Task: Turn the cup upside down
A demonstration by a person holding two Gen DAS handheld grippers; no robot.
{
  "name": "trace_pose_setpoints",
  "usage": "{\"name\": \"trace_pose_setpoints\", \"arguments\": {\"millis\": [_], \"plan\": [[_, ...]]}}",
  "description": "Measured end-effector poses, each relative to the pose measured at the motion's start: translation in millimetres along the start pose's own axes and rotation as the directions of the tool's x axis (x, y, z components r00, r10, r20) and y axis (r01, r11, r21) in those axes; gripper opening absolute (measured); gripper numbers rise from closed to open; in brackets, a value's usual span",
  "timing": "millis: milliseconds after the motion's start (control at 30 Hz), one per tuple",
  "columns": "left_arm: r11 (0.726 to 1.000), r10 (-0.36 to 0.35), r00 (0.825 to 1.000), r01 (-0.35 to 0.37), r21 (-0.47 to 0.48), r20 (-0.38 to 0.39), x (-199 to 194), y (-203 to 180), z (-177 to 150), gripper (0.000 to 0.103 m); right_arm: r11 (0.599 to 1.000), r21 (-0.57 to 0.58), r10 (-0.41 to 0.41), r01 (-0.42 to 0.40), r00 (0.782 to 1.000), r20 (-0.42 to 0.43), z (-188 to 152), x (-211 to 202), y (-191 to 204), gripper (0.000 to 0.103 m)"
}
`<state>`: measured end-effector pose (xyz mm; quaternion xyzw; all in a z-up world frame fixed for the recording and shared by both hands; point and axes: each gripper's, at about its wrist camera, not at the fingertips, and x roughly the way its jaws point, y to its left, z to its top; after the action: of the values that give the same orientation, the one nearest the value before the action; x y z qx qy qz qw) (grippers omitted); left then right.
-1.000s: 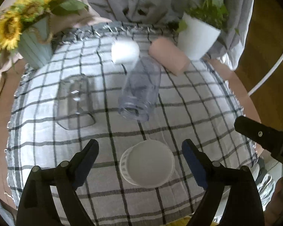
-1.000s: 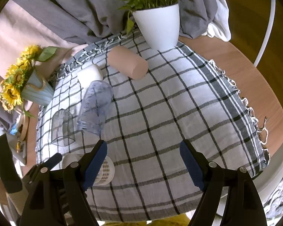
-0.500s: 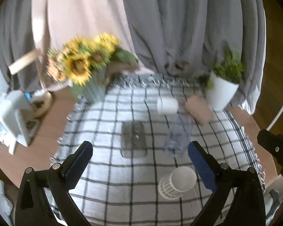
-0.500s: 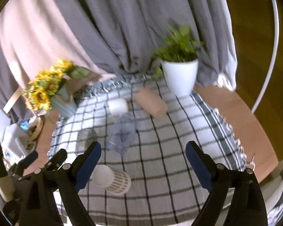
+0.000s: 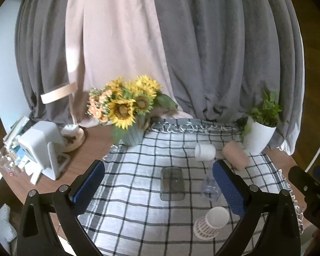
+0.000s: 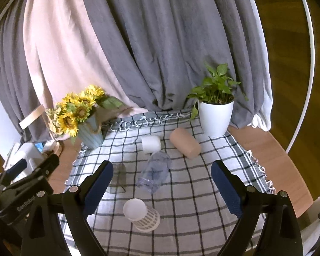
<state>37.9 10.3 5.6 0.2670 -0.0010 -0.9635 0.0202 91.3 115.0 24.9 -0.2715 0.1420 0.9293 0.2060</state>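
Note:
A white ribbed cup (image 5: 211, 221) stands upside down on the checked cloth (image 5: 138, 192), base up, near the front; it also shows in the right wrist view (image 6: 141, 214). My left gripper (image 5: 159, 186) is open and empty, held high and back from the table. My right gripper (image 6: 162, 188) is open and empty too, above the front edge. A clear square glass (image 5: 172, 183) and a clear bottle (image 6: 154, 175) lie on their sides mid-table. A small white cup (image 6: 151, 144) and a pink cup (image 6: 184, 145) lie on their sides further back.
A sunflower vase (image 5: 131, 115) stands at the back left and a white plant pot (image 6: 215, 115) at the back right. Grey and pink curtains hang behind. A white appliance (image 5: 42, 147) sits on the wooden table to the left.
Both grippers have pulled up and back from the table, so the view has widened to show the curtains. The white ribbed cup stays upside down where it was.

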Motion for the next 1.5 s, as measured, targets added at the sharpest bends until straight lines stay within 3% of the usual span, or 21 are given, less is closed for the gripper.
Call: {"name": "trace_pose_setpoints", "arguments": {"millis": [433, 1500], "plan": [[1.0, 0.015, 1.0, -0.015, -0.017, 0.018, -9.9, 11.6, -4.4, 0.103, 0.998, -0.056, 0.015, -0.014, 1.0, 0.024, -8.1, -10.0, 18.8, 0.093], [1.0, 0.01, 1.0, -0.01, -0.015, 0.003, -6.3, 10.2, -3.5, 0.103, 0.998, -0.061, 0.024, -0.022, 0.999, 0.03, -7.0, -10.5, 18.7, 0.093]]}}
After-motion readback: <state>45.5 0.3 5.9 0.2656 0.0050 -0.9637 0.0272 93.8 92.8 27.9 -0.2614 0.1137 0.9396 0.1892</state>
